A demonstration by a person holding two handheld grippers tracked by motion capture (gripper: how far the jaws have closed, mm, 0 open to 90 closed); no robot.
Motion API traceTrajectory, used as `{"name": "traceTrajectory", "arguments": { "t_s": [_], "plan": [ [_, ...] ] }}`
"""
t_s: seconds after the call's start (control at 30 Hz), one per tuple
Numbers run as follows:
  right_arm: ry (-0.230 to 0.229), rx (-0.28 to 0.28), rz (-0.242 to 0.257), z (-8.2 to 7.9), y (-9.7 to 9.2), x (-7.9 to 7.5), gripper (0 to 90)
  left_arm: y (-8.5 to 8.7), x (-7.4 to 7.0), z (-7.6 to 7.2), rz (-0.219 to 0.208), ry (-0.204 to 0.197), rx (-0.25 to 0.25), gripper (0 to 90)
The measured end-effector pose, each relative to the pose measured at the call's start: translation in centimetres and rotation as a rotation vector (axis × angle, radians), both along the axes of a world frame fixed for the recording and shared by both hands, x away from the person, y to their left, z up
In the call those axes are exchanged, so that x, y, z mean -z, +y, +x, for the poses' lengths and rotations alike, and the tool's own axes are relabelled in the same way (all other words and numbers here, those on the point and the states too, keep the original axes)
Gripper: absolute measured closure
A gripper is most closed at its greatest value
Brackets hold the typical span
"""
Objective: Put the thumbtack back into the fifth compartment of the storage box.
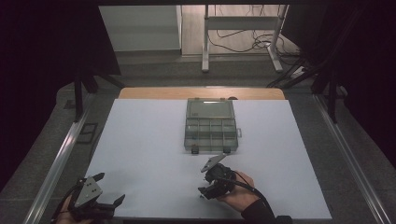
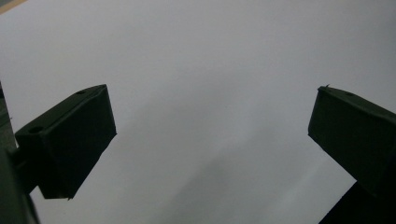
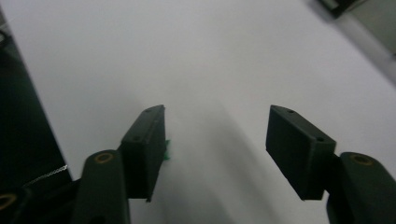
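Observation:
A clear plastic compartment box (image 1: 212,127) stands with its lid open at the middle of the white sheet (image 1: 149,140). My right gripper (image 1: 208,184) is held in a hand just in front of the box, low over the sheet. In the right gripper view its jaws (image 3: 215,135) stand open with bare sheet between them. A tiny green thing (image 3: 166,151) lies on the sheet against the outer side of the left jaw. My left gripper (image 1: 111,187) is at the sheet's front left corner. Its jaws (image 2: 210,130) are wide open over bare sheet.
The sheet covers a wooden table (image 1: 201,92) with metal rails (image 1: 60,154) along both sides. The front edge of the sheet (image 1: 187,217) runs just behind both hands. Behind the table stand a white frame (image 1: 243,28) and loose cables on the floor.

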State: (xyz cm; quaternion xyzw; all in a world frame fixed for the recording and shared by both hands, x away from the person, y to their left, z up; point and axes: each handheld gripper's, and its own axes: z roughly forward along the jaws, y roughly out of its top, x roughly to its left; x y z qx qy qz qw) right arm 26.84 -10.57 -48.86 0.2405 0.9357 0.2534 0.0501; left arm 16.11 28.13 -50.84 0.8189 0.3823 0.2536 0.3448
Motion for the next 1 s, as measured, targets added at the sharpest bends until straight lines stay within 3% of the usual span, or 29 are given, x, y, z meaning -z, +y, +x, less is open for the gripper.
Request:
{"name": "traceTrajectory", "arguments": {
  "t_s": [0.4,0.7,1.0],
  "plan": [
    [0.036,-0.095,-0.029,-1.6,1.2,1.2,68.3,-0.1,0.0,0.0,0.006,0.000,0.002,1.2],
    [0.019,-0.120,-0.064,-1.8,1.8,2.1,81.2,-0.1,0.0,0.0,0.013,0.002,0.005,1.2],
    [0.026,-0.107,-0.050,-1.7,1.8,1.9,82.3,-0.1,0.0,0.0,0.012,0.002,0.007,1.3]
  ]
}}
